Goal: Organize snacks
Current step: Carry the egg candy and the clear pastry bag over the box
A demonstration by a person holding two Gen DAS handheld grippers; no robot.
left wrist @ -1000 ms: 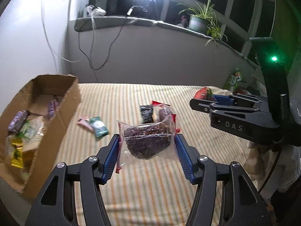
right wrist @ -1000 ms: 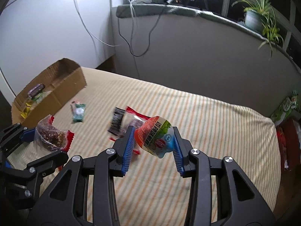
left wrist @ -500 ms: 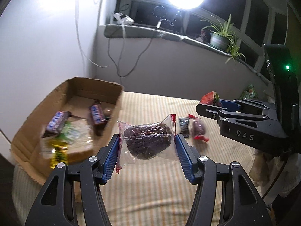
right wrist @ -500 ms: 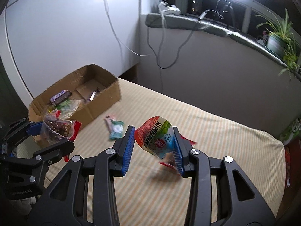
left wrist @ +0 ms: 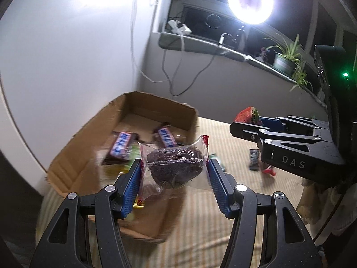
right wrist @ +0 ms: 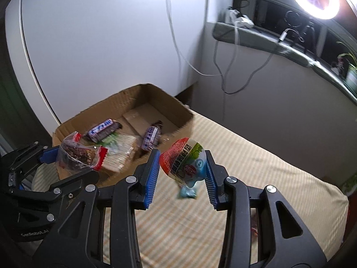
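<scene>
A: What does the left gripper hold?
B: Its blue pads pinch a clear cake packet at both sides, in the air over the near right corner of the box.
A: And the right gripper?
B: It pinches a red-and-white pouch, above the striped bed, just right of the box.
A: What is in the box?
B: Two candy bars and other wrapped snacks, blurred.

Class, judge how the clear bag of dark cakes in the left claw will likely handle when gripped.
The bag probably feels light and floppy: its clear film crinkles between the left claw pads. The cakes look soft, so a hard squeeze might crush them.
</scene>
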